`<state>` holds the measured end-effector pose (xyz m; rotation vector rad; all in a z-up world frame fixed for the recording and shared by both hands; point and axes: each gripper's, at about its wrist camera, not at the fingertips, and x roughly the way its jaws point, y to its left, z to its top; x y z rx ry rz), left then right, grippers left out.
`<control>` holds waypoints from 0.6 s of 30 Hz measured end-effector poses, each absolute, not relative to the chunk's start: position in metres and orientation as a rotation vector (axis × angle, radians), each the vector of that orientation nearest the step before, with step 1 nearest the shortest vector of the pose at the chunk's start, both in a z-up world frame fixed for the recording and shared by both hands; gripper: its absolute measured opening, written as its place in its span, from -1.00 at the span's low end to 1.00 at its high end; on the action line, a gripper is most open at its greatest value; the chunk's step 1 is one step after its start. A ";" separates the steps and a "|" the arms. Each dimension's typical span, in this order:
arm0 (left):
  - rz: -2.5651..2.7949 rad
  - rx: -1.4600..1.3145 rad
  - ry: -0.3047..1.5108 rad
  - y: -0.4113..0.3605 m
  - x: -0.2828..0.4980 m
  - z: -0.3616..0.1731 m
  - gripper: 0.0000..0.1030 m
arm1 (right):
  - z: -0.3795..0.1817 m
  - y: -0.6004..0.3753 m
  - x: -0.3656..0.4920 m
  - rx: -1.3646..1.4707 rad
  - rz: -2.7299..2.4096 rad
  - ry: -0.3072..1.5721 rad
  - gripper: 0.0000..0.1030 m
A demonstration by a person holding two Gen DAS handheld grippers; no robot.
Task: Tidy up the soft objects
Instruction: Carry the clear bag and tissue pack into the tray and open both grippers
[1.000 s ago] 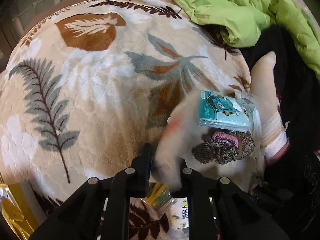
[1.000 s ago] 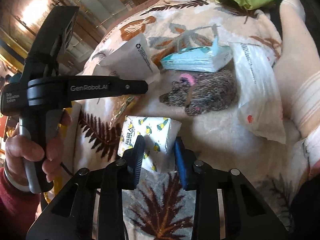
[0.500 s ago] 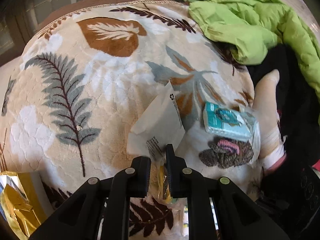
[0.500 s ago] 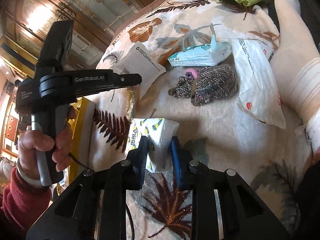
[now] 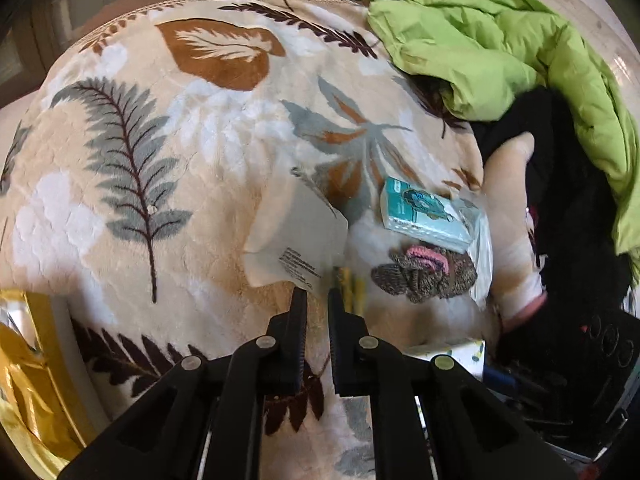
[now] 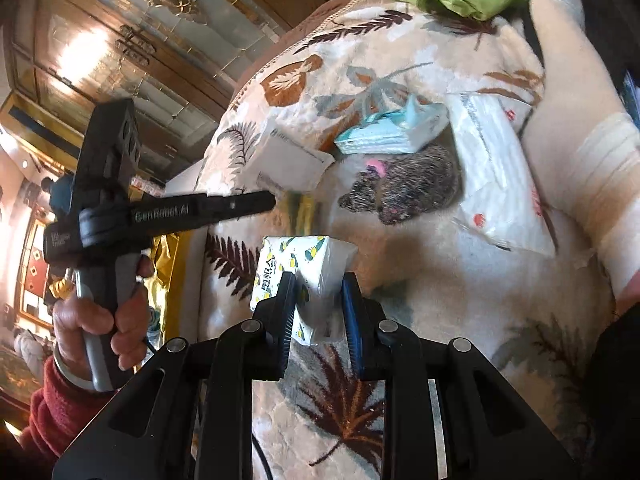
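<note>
My left gripper (image 5: 317, 294) is shut on the lower corner of a white plastic pouch (image 5: 296, 236), which it holds just above the leaf-print blanket (image 5: 160, 180). The right wrist view shows this left gripper (image 6: 272, 200) from the side, under the pouch (image 6: 286, 162). My right gripper (image 6: 319, 280) is shut on a lemon-print tissue pack (image 6: 304, 256). A yellow-green packet (image 5: 354, 284) lies just right of the left fingertips. Beyond it lie a teal tissue pack (image 5: 424, 212) and a brown knitted piece with pink trim (image 5: 428, 276).
A printed clear plastic bag (image 6: 496, 176) lies by a foot in a cream sock (image 6: 568, 92). A lime-green jacket (image 5: 500, 40) is heaped at the far right over dark clothes. Gold foil (image 5: 20, 360) sits off the blanket's left edge. A hand in a red sleeve (image 6: 100, 320) holds the left gripper.
Both grippers drew back and up, so the pile looks smaller. The white pouch rose off the blanket in the left gripper, whose jaws narrowed. The tissue pack stays in the right gripper.
</note>
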<state>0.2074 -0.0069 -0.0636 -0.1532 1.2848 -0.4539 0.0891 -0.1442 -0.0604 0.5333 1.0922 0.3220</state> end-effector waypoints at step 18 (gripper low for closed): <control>-0.505 -0.080 1.375 -0.066 0.205 -0.087 -0.09 | -0.070 -0.171 0.082 0.589 0.299 1.115 -0.57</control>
